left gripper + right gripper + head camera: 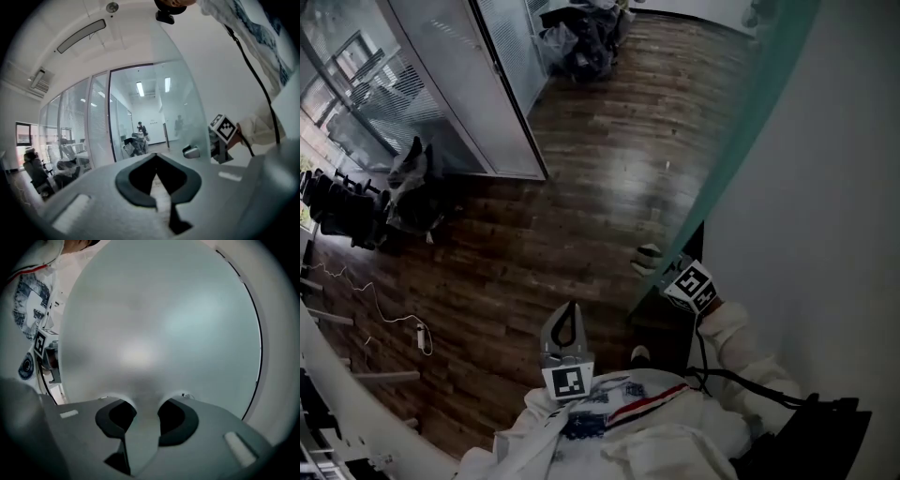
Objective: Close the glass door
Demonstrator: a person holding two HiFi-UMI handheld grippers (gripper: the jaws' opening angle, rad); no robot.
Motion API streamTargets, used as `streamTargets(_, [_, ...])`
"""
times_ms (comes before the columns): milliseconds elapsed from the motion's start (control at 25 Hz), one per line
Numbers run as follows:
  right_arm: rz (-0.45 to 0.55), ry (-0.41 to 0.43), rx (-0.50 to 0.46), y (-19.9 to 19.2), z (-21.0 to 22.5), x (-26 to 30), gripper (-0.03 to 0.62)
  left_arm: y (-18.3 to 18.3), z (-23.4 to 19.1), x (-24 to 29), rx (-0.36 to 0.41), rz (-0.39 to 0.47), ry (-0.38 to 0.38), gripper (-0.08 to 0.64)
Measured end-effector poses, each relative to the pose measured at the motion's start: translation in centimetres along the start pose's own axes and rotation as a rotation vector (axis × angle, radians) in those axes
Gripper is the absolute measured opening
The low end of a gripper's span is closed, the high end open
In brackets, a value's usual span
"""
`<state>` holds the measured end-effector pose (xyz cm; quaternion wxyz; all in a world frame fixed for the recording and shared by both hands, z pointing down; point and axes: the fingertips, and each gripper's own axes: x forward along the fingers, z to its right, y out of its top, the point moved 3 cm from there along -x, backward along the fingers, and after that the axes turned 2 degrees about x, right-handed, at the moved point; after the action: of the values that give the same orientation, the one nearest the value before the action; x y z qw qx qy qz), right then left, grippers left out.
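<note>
My right gripper (pixel 143 404) points at the frosted glass door (pixel 159 324) close on my right, jaws released and apart, gripping nothing; my left gripper (pixel 157 157) is clenched empty near my chest

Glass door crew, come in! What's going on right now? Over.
Left gripper shut, empty. Right gripper at the handle, blurred shape between its jaws, grip unclear. Glass door standing open. Nothing seen blocking it.

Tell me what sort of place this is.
Probably an office: glass partition walls with blinds, a row of dark chairs, a glass door and a strip ceiling light.
</note>
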<state>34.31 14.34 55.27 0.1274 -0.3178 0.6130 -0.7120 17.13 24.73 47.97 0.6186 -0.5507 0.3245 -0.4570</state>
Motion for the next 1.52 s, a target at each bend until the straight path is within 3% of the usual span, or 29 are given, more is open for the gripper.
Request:
streamTargets(120, [0.037, -0.009, 0.011, 0.6, -0.8, 0.5, 0.123, 0.1, -1.2, -0.7, -0.006, 0.000, 0.033, 0.002])
streamTargets(400, [0.019, -0.016, 0.037, 1.0, -0.3, 2.9, 0.127, -0.3, -5.1, -0.7, -0.010, 0.008, 0.093, 0.002])
streamTargets(1080, [0.041, -0.188, 0.105, 4.4, 1.0, 12.9, 0.129, -6.3, -19.8, -7.8, -0.078, -0.063, 0.220, 0.002])
streamTargets(1320, [0.037, -0.255, 0.127, 5.8, 1.8, 17.2, 0.129, -8.7, -25.4, -12.3, -0.098, -0.102, 0.291, 0.002])
streamTargets(1520, [0.031, -0.290, 0.139, 6.7, 3.1, 21.2, 0.129, -11.1, -29.6, -15.8, -0.104, -0.112, 0.413, 0.002])
